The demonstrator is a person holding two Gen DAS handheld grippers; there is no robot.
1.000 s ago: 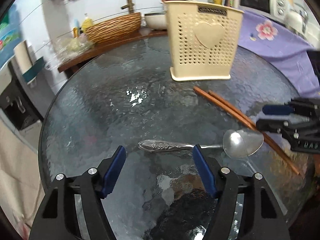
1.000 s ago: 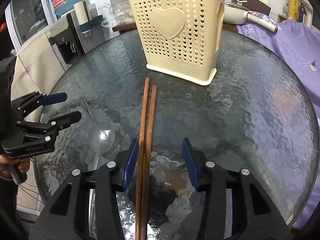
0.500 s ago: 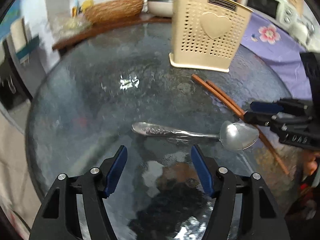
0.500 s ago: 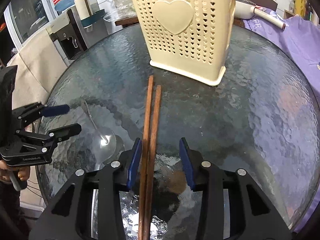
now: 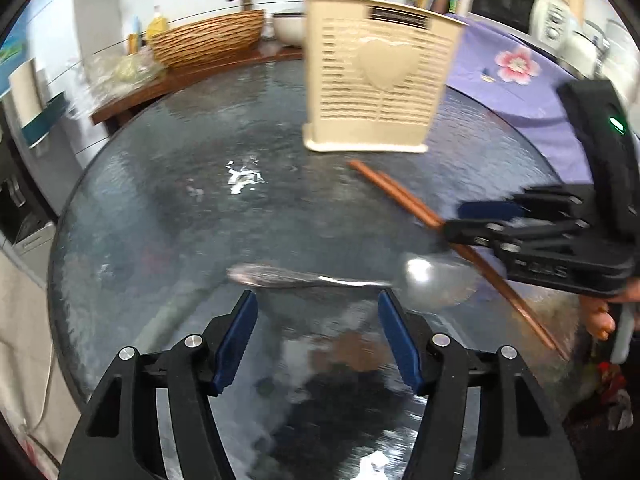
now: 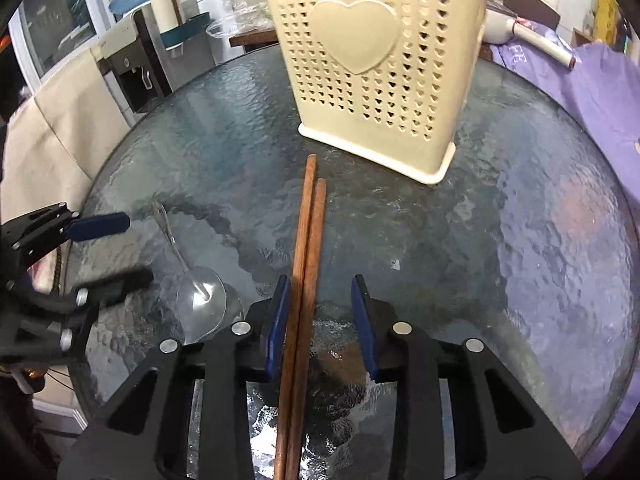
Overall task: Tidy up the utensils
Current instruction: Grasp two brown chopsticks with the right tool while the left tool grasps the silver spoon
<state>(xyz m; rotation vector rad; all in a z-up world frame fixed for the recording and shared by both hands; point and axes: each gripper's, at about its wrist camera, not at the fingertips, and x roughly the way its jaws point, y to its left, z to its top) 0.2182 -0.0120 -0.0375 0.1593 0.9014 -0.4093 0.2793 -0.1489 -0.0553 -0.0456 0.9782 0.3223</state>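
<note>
Wooden chopsticks (image 6: 306, 240) lie before the cream utensil holder (image 6: 376, 68) on our glass table (image 6: 520, 260), between our right gripper (image 6: 318, 300)'s closing, not-yet-pinching jaws; our left gripper (image 5: 316, 308) gapes empty by the spoon (image 5: 320, 278).

my left view is motion-blurred: the spoon (image 5: 344, 280) smears. the chopsticks (image 6: 302, 280) run off the bottom edge in my right view.

We see a cream holder (image 6: 384, 64) pierced with heart-shaped holes, reddish-brown chopsticks (image 6: 306, 264), a silver spoon (image 5: 344, 278), dark rippled glass on the table (image 6: 520, 240), and a purple cloth (image 5: 516, 68) printed with a pink flower.
</note>
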